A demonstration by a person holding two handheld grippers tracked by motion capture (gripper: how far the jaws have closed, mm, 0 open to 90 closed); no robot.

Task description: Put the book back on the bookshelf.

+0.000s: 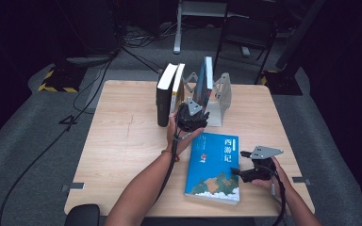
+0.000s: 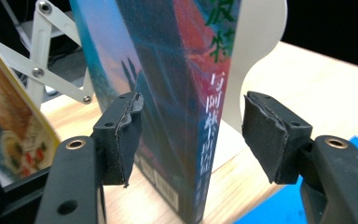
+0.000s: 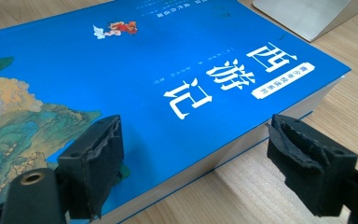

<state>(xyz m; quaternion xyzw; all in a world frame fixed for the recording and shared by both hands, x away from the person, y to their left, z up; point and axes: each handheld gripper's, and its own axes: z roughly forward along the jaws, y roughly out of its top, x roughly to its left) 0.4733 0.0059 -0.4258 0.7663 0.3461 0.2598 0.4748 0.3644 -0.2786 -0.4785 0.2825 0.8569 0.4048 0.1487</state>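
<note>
A thin book with a blue and red cover (image 1: pixel 209 80) stands upright in the white extendable book rack (image 1: pixel 220 101) at the table's far middle. My left gripper (image 1: pixel 192 115) reaches at it from the front. In the left gripper view its jaws straddle that book's (image 2: pixel 182 93) spine; the left pad (image 2: pixel 123 140) lies beside the cover, the right pad (image 2: pixel 265 135) stands clear of it, so the left gripper (image 2: pixel 193 135) is open. A thick blue book (image 1: pixel 214 167) lies flat near the front. My right gripper (image 1: pixel 239 162) is open at its right edge, jaws straddling the corner of the blue book (image 3: pixel 144 70) without pressing.
A black book (image 1: pixel 164 96) and a white-spined book (image 1: pixel 176 89) lean together at the rack's left end. The rack's scissor links (image 2: pixel 51 65) and white end plate (image 2: pixel 261 46) flank the upright book. Bare wooden table (image 1: pixel 122 141) lies to the left.
</note>
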